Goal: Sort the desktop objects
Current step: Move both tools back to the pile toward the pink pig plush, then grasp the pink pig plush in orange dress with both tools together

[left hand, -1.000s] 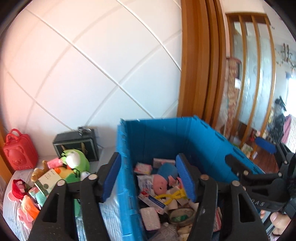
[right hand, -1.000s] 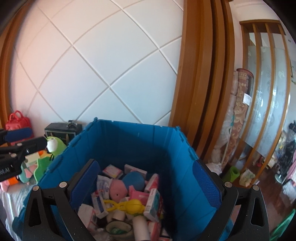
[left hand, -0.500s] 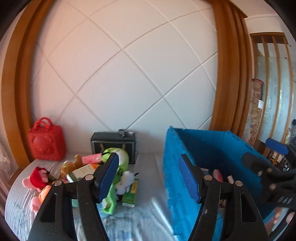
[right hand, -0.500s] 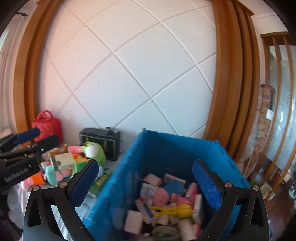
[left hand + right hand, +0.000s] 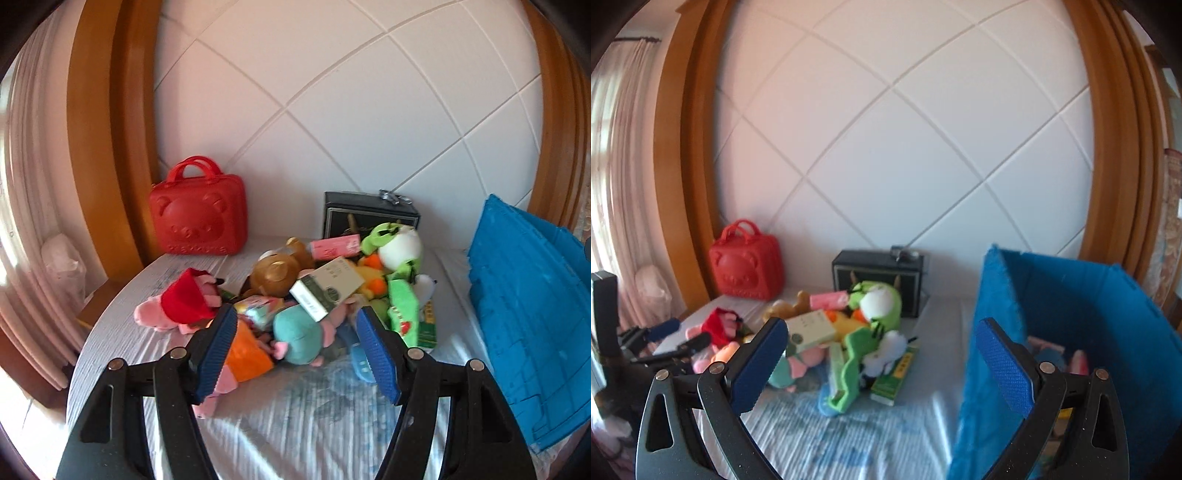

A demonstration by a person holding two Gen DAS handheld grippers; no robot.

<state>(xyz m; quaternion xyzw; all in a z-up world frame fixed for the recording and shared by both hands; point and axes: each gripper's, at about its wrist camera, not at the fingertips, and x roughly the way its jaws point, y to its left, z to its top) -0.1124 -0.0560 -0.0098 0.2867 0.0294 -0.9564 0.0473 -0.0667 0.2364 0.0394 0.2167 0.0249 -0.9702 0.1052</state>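
Both tongs are empty and spread wide, nothing between the pads. The left gripper (image 5: 297, 354) points down at the toy pile (image 5: 295, 295), its blue pads framing a teal plush (image 5: 297, 338) and an orange plush (image 5: 245, 350) just beyond the tips. The right gripper (image 5: 882, 369) hangs further back, with the pile ahead of its left finger and the blue crate (image 5: 1071, 350) wall right behind its right finger.

Readable writing is scarce, honestly. The red bear case (image 5: 198, 221) has raised letters along its bottom edge, too soft to make out. A white-and-green box (image 5: 327, 288) sits on top of the pile with a round logo and small print, unreadable. A green flat box (image 5: 895, 374) has yellow characters on it, also too blurry.

Compared with a second ago, both cameras have swung away from the crate: back then each one looked straight into it at the pink and yellow stuff inside, now the crate is off to the right of both tongs and the pile is dead ahead. The left gripper's jaws look about as wide as before.

Behind the pile, a black box (image 5: 369, 218) with a metal clasp stands against the white wall, and a green frog plush (image 5: 397, 245) leans in front of it.
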